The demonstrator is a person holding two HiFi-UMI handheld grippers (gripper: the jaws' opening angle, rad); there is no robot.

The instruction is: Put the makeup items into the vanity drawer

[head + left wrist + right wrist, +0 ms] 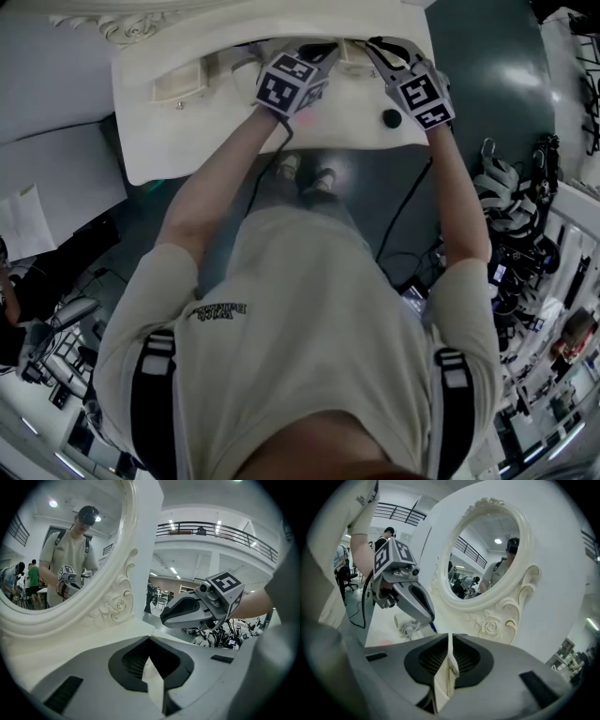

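Note:
Both grippers hover side by side over the white vanity top (pixel 187 141), pointing at the oval mirror (pixel 487 559). My left gripper (pixel 330 52) has its jaws together and nothing shows between them (pixel 150 639); through the slit I see only white surface. My right gripper (pixel 373 47) is closed on a thin cream strip (pixel 449 667) that pokes just past the tips (pixel 450 639); I cannot tell what it is. A small black round item (pixel 391 118) lies on the vanity near its front edge, below the right gripper. A shallow cream compartment (pixel 187 82) shows at the left of the top.
The carved mirror frame (pixel 112 606) rises just ahead of both grippers. A white cord bundle (pixel 405 625) lies on the top beneath the left gripper. The person's feet (pixel 309 173) stand on the dark floor below the vanity's front edge. Equipment clutters the right (pixel 525 234).

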